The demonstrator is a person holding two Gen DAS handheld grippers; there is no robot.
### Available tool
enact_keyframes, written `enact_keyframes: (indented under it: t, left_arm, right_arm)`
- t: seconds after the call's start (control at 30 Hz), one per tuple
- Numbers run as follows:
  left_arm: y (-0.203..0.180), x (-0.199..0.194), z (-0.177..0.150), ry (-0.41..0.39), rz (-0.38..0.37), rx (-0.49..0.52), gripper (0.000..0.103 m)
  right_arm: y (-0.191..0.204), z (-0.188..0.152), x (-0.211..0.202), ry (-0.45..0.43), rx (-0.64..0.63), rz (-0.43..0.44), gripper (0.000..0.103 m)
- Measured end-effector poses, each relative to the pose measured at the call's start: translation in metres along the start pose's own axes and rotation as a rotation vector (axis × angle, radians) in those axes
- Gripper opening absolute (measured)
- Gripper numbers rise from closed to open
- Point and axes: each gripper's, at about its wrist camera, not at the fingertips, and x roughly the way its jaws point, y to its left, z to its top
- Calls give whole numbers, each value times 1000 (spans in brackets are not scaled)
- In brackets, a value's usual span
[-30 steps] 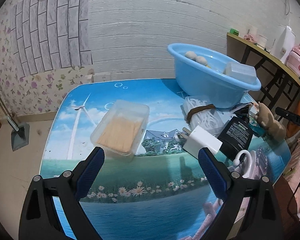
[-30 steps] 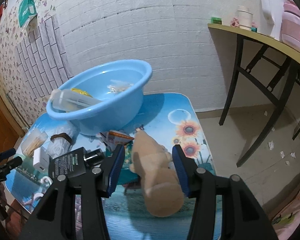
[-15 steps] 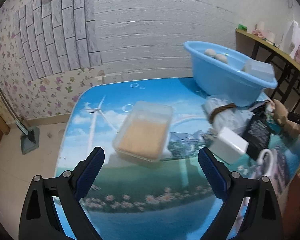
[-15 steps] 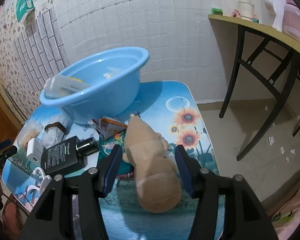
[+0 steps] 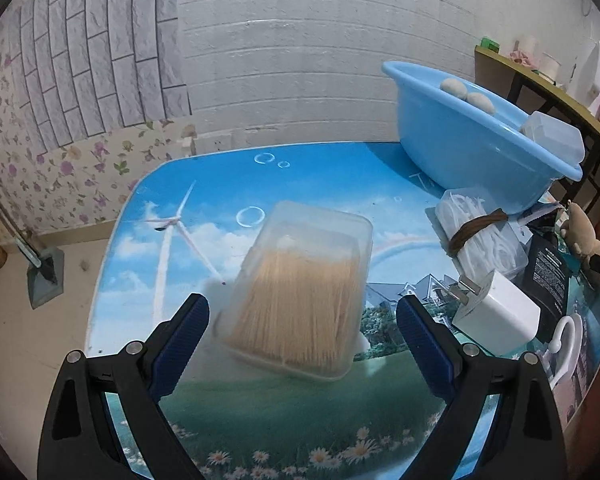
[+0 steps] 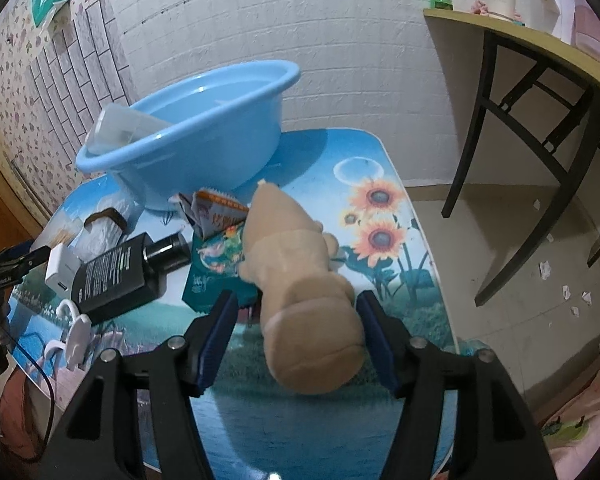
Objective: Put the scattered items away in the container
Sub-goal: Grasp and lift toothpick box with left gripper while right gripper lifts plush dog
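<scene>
Clear plastic is what the toothpick box (image 5: 300,292) is made of, and it's seen lying flat on the printed tabletop (image 5: 236,184) in the lower middle of the left wrist view, framed between the blue pads of the left gripper (image 5: 302,322), whose jaws are spread wide with a gap on both sides of the box, so nothing is being touched. Over at the right edge of that view a white charger plug (image 5: 496,316), a bundled white cable (image 5: 476,232) tied with a brown band, and a black bottle (image 5: 550,276) are crowded together, just below the blue basin (image 5: 460,156) in the upper right, where a clear box (image 5: 552,140) and two pale round things (image 5: 466,94) are already sitting. In the right wrist view, the tan plush toy (image 6: 300,292) is found in the centre, lying lengthwise on the table between the pads of the right gripper (image 6: 296,338); the jaws are parted around it, though whether the right pad is touching the plush can't be told. Snack packets (image 6: 216,224) are tucked beside the toy to the left, and the basin (image 6: 204,136) is seen in the upper left.
</scene>
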Motion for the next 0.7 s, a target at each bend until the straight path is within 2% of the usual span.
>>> enact_keyframes:
  t: [0.07,0.1,0.2,0.7]
  left_arm:
    - [-2,1,-1,1,-4,0,95]
    - [-2,0,-1,-2,-11,1,92]
    - [-4,-1,-2,-4,6,11,64]
    - [-11,-46,-29,1,-21,19,64]
  right_arm:
    - [-1,0,0,-1,1,-10,47]
    - [-2,0,-1,1,1,-15,46]
    - [-2,0,-2,5,3,-8,45]
    - [3,2,-33,-89,15,26,44]
